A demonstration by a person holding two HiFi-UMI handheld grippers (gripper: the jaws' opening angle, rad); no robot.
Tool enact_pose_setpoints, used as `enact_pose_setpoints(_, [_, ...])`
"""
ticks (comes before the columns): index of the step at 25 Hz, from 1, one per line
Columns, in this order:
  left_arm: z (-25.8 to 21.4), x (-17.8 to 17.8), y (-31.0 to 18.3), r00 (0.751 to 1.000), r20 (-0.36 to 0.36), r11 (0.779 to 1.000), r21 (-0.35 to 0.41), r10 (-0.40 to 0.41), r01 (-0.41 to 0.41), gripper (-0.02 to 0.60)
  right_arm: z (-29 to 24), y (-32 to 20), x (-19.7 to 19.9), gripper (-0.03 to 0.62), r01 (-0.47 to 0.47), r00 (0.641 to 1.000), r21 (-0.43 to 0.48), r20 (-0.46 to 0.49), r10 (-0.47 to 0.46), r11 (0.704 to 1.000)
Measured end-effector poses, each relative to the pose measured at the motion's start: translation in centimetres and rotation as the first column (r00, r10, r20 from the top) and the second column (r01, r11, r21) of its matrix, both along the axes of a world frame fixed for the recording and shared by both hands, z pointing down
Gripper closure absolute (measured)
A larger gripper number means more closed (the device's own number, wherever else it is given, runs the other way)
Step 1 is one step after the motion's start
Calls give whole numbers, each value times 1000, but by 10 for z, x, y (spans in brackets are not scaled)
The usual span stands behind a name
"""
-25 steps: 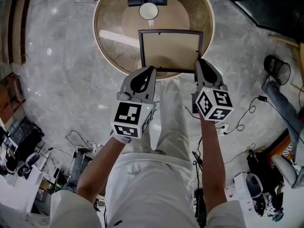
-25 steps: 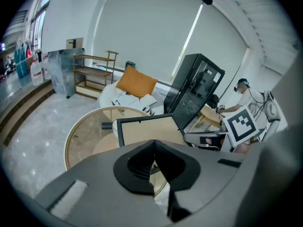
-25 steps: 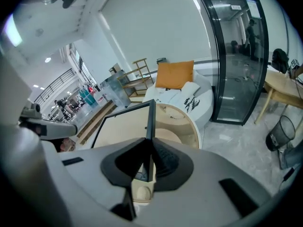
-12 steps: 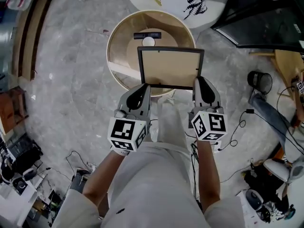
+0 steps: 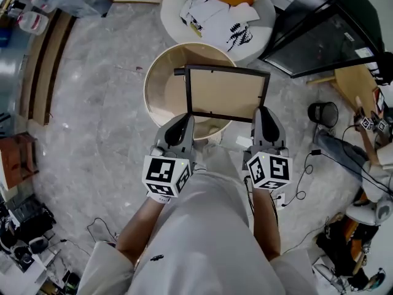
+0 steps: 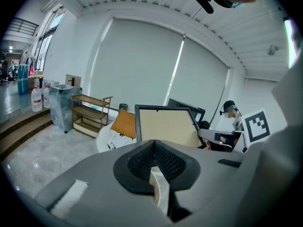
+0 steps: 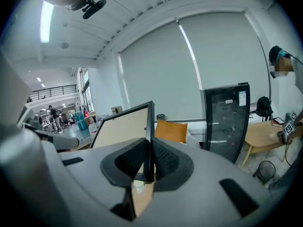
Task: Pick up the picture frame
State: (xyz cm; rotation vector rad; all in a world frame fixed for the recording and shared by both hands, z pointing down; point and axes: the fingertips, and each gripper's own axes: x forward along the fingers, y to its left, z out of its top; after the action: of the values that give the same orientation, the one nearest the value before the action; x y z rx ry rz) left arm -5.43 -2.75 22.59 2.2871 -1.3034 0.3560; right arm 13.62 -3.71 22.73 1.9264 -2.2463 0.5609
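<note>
The picture frame (image 5: 227, 94), black-rimmed with a tan back panel, hangs in the air above the round wooden table (image 5: 161, 85). My left gripper (image 5: 186, 117) is shut on its near left corner. At the near right corner my right gripper (image 5: 261, 112) is shut on the rim. In the left gripper view the frame (image 6: 165, 126) rises beyond the closed left gripper (image 6: 155, 167). In the right gripper view the frame (image 7: 125, 126) stands edge-on, its rim pinched between the pads of the right gripper (image 7: 147, 167). The frame hides most of what lies on the table.
A white round seat with an orange cushion (image 5: 215, 5) stands behind the table. A black glass cabinet (image 5: 319, 35) is at the right, with a small black bin (image 5: 323, 113) and floor cables (image 5: 301, 183) nearby. A low wooden shelf (image 5: 43, 60) stands at the left.
Both grippers have risen together with the frame, lifting it off the table. The table now looks smaller and lies well below the frame.
</note>
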Motion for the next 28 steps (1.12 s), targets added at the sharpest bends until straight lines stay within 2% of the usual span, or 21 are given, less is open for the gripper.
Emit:
enact_pose_setpoints(4, [-26, -5, -3, 1000, -8, 998, 56, 15, -15, 577, -26, 4, -1, 556, -29, 1000, 48, -6, 30, 998])
enact_pose_setpoints(9, [-43, -17, -6, 999, -12, 996, 87, 36, -34, 577, -42, 6, -6, 555, -54, 998, 82, -13, 55, 995])
enact_pose_setpoints(28, [-48, -38, -1, 998, -18, 996, 78, 53, -52, 577, -59, 21, -27, 554, -74, 997, 109, -20, 77, 991])
